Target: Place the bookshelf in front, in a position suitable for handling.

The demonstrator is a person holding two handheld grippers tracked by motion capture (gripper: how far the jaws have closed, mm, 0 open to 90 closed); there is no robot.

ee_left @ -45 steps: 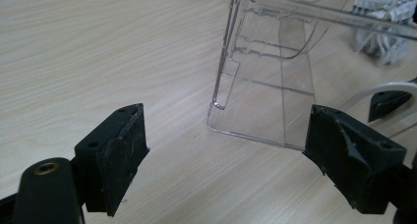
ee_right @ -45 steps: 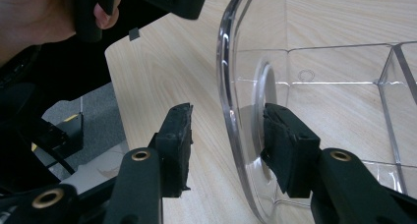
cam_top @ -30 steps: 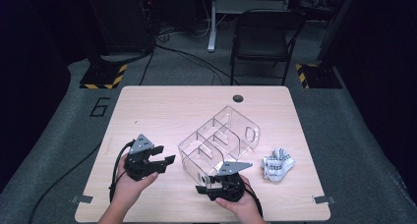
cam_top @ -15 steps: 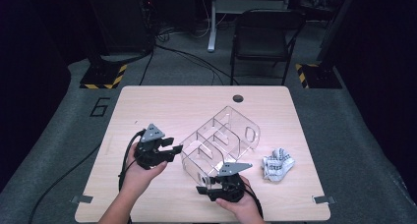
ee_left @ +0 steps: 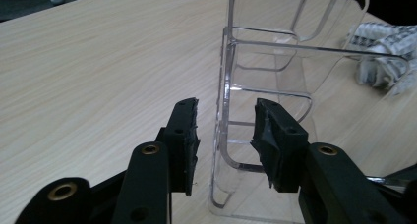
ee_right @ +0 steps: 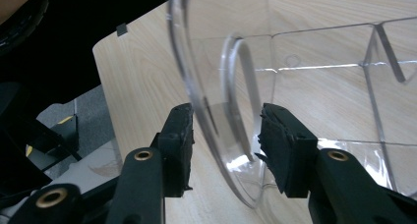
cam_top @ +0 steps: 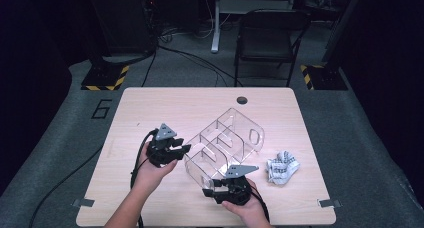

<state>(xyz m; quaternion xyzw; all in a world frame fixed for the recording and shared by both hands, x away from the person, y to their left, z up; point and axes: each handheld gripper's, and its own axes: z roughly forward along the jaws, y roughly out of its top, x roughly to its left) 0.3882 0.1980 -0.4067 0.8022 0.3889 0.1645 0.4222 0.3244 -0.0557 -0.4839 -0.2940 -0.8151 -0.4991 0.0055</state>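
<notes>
1. Right now, a clear plastic box (cam_top: 225, 150) with little walls inside sits on a wooden table (cam_top: 165, 108), near the middle and a bit toward the person.
2. The box is see-through, so the wood shows through it. It has rounded ends with a hole for fingers.
3. The left gripper (cam_top: 176, 150) is at the left end of the box, held in the person's left hand (cam_top: 150, 170).
4. In the left gripper view, its two black jaws stand on either side of the box's thin wall (ee_left: 223, 135). They have just been closing in, with the wall between them. A small gap shows on each side, so they are not pinching it yet.
5. The right gripper (cam_top: 212, 192) is at the near end of the box, held in the person's right hand (cam_top: 247, 210).
6. In the right gripper view, its jaws are half open around the curved edge (ee_right: 216, 135) of the box. The edge is between them, but I cannot tell if the pads press on it.
7. A crumpled grey and white cloth (cam_top: 281, 167) lies on the table to the right of the box, apart from it.
</notes>
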